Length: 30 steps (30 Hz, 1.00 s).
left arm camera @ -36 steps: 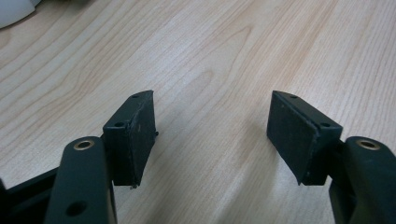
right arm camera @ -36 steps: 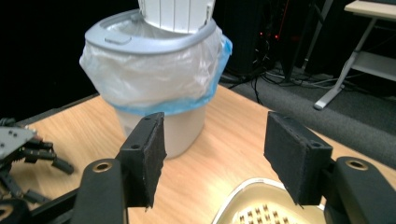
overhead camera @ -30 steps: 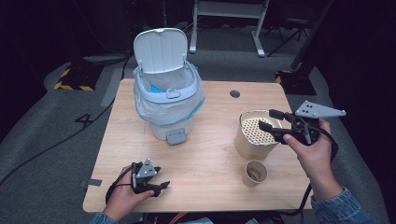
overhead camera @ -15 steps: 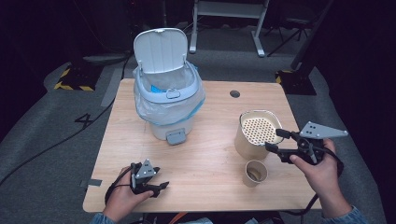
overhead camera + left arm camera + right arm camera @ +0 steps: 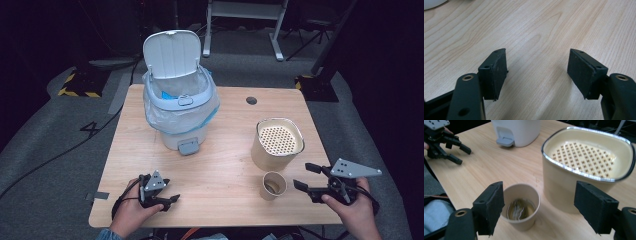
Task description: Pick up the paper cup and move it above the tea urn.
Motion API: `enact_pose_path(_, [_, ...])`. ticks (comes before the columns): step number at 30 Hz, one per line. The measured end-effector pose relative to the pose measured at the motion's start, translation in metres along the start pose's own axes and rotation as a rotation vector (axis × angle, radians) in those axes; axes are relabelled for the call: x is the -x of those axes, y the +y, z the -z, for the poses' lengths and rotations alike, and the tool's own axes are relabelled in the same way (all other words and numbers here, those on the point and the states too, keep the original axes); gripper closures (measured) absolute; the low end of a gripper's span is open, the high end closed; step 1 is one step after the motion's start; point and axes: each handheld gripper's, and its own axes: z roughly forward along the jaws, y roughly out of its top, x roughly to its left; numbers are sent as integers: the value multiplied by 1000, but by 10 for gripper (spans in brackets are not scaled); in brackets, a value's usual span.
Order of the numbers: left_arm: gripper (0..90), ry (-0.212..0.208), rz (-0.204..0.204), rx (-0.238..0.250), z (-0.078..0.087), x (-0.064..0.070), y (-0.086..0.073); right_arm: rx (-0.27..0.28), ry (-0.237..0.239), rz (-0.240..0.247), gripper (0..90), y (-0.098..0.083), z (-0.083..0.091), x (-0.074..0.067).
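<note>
My right gripper (image 5: 302,175) is low over the table's near right corner, pointing left at a small paper cup (image 5: 273,186). Its jaws have just been opening and stand open, with nothing pressed between the pads. In the right gripper view the cup (image 5: 520,223) stands just ahead of the gripper (image 5: 540,187), nearer its left jaw, and holds something crumpled and shiny. A beige container (image 5: 278,145) with a perforated insert stands directly behind the cup. My left gripper (image 5: 171,191) rests open on the wood at the near left, and its jaws (image 5: 537,53) frame bare tabletop.
A white pedal bin (image 5: 180,107), lid up and lined with a plastic bag, stands at the back left of the wooden table (image 5: 225,165). A round cable hole (image 5: 251,100) is at the back. Dark floor and cables surround the table.
My right hand has come down from over the beige container toward the near edge, ending beside the paper cup with its jaws wider apart. The left gripper has stayed where it was.
</note>
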Motion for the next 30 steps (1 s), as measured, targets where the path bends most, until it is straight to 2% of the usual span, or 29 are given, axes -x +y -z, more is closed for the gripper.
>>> enact_pose_path(2, [304,7,-9,-3,-1,1,1,-9,-1,-1,233,-15,3,-3])
enact_pose_path(5, [295,11,-13,-7,-2,1,1,-13,5,-3,225,-25,4,-5])
enact_pose_path(8, [285,13,-17,-10,-2,2,2,-21,23,-7,211,-44,1,-9])
enact_pose_path(9, [284,13,-17,-10,-2,2,2,-21,23,-7,211,-44,1,-9])
enact_pose_path(14, [283,14,-16,-11,-3,2,2,-16,41,-12,200,-68,-10,-12])
enact_pose_path(17, [282,15,-15,-10,-3,2,2,-22,55,-19,200,-83,-24,-13])
enact_pose_path(23, [281,15,-16,-10,-3,2,2,-24,60,-25,198,-91,-41,-14])
enact_pose_path(25, [280,14,-18,-11,-3,2,2,-28,59,-30,199,-94,-53,-15])
enact_pose_path(30, [280,14,-17,-11,-3,2,2,-37,54,-21,205,-94,-69,-17])
